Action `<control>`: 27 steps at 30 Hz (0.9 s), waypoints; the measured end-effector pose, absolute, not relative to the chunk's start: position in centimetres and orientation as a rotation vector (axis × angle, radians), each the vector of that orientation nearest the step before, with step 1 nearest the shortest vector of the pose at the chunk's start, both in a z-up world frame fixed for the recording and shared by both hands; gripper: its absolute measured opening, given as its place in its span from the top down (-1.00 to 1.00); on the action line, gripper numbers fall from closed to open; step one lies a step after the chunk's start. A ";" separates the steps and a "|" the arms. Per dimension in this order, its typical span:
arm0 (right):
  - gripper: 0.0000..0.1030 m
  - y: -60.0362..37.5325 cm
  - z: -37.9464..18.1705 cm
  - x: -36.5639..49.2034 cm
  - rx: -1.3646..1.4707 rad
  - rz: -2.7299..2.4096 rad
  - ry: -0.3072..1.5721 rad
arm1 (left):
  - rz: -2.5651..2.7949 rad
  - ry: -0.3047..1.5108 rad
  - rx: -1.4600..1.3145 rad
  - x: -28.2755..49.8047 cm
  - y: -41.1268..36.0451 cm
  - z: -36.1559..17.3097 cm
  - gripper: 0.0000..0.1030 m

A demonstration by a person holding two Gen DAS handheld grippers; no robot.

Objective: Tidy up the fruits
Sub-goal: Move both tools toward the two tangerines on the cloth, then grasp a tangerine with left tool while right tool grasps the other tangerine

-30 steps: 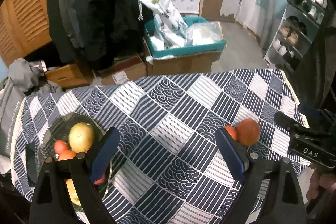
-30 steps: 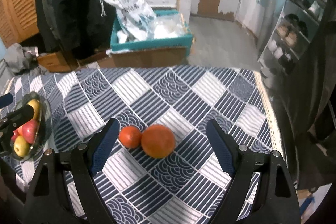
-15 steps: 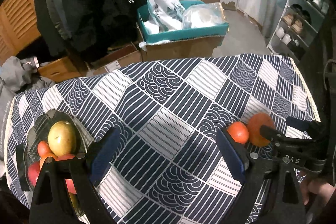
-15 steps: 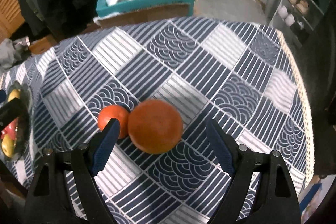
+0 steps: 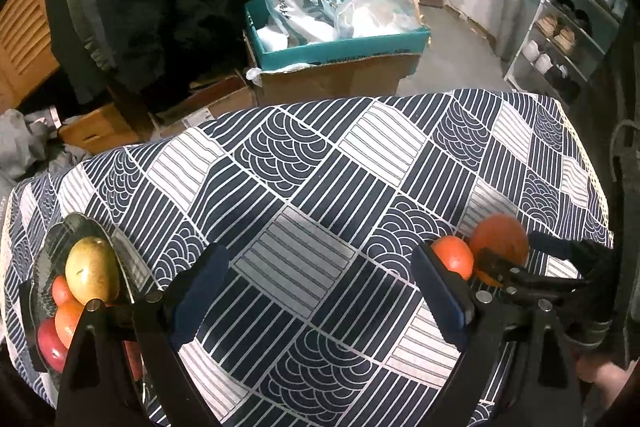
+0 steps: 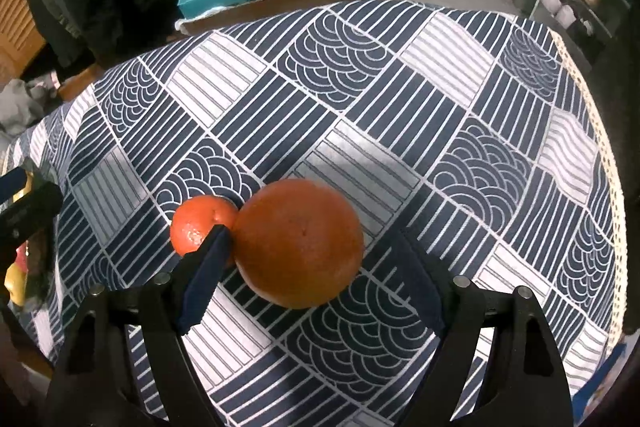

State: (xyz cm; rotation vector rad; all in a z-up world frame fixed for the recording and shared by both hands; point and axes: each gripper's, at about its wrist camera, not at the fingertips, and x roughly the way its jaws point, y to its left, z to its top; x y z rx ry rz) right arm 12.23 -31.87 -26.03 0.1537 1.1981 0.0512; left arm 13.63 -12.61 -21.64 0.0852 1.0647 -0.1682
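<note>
On the tabletop, right side: large orange [image 6: 298, 243] rests on the patterned cloth, touching a smaller tangerine [image 6: 198, 225] on its left.
Right hand-held gripper [image 6: 310, 277]: straddles the large orange; left blue pad sits in the notch between the two fruits, at or just short of the orange's side; right pad stands clear of the orange. Jaws have just been closing a little, orange between them, not yet gripped, so released.
Right hand-held gripper, left wrist view [image 5: 516, 267]: seen from the side, its fingers either side of the large orange [image 5: 500, 239], tangerine [image 5: 452, 257] just beside.
Left hand-held gripper [image 5: 316, 291]: jaws wide, nothing between the pads, only bare cloth below; released.
Fruit dish [image 5: 48, 251]: dark, at the left edge of the tabletop [image 5: 320, 187], partly behind the left finger, well apart from the two loose fruits.
Dish contents: yellow-green apple [image 5: 92, 273] on top; small orange fruit and red fruit beside and below it, exact kinds unclear.
Tabletop cover: navy-and-white cloth, striped and wave-patterned squares.
Background: teal box [image 5: 340, 43] with white bags on a cardboard carton on the floor; shoe rack [image 5: 568, 27] at right.
</note>
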 end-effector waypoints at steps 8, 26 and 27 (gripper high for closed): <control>-0.34 -33.0 -26.8 12.5 0.282 0.096 1.215 | -0.183 1.081 0.078 14.2 -13.4 -22.2 -0.82; -0.32 -36.5 -24.5 10.6 0.132 -0.097 1.143 | -0.286 1.142 0.078 14.3 -18.9 -24.6 -0.82; -0.32 -36.5 -24.6 10.5 0.123 -0.101 1.147 | -0.293 1.144 0.094 14.2 -19.4 -24.8 -0.82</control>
